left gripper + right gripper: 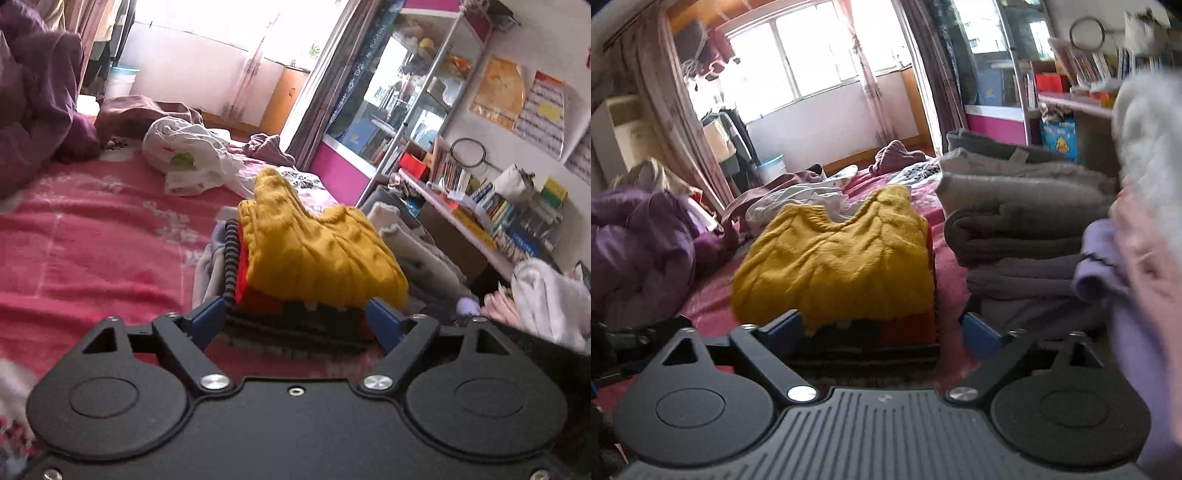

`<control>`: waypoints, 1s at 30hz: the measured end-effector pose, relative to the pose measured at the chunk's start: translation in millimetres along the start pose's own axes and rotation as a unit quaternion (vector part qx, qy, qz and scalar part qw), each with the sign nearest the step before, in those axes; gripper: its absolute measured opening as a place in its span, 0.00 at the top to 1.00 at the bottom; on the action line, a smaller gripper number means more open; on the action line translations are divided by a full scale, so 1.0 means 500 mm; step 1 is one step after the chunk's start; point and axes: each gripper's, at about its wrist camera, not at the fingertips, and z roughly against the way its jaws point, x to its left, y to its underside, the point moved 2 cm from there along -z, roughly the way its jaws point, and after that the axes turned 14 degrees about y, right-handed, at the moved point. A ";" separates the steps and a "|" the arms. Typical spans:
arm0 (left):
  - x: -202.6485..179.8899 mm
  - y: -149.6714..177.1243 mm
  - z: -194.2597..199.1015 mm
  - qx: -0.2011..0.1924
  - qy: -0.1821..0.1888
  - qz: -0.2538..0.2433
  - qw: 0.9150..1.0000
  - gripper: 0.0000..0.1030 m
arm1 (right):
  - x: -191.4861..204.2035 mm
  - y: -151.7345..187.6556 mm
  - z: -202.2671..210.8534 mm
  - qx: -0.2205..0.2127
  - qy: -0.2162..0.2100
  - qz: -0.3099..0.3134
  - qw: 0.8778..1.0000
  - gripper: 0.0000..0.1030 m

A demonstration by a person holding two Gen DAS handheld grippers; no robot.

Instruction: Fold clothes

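Observation:
A folded yellow cable-knit sweater (317, 251) (834, 258) lies on top of a folded red and black striped garment (231, 258) (908, 328) on the pink bedspread (92, 251) (949, 258). My left gripper (295, 321) is open, with its blue pads (207, 321) either side of the stack's near edge. My right gripper (881, 328) is open too. Its left pad (783, 328) sits by the sweater's hem, and its right pad stands apart from the stack. Neither gripper holds anything.
A pile of folded grey and purple clothes (1015, 221) stands right of the stack. Loose white garments (184, 158) and a purple quilt (33, 110) lie further up the bed. A hand in a lilac sleeve (1108, 273) is at the right, with a cluttered desk (480, 206) beyond.

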 end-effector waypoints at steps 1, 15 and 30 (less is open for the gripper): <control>-0.011 0.007 0.010 0.003 -0.007 -0.006 1.000 0.16 | 0.003 -0.001 0.024 0.000 0.002 0.005 1.000 0.04; -0.162 0.071 0.164 0.011 -0.051 -0.043 0.998 0.01 | -0.020 0.035 0.260 0.009 0.008 0.028 1.000 0.00; -0.299 0.100 0.326 -0.001 -0.115 -0.087 0.990 0.00 | -0.040 0.065 0.459 -0.012 0.006 0.037 0.999 0.00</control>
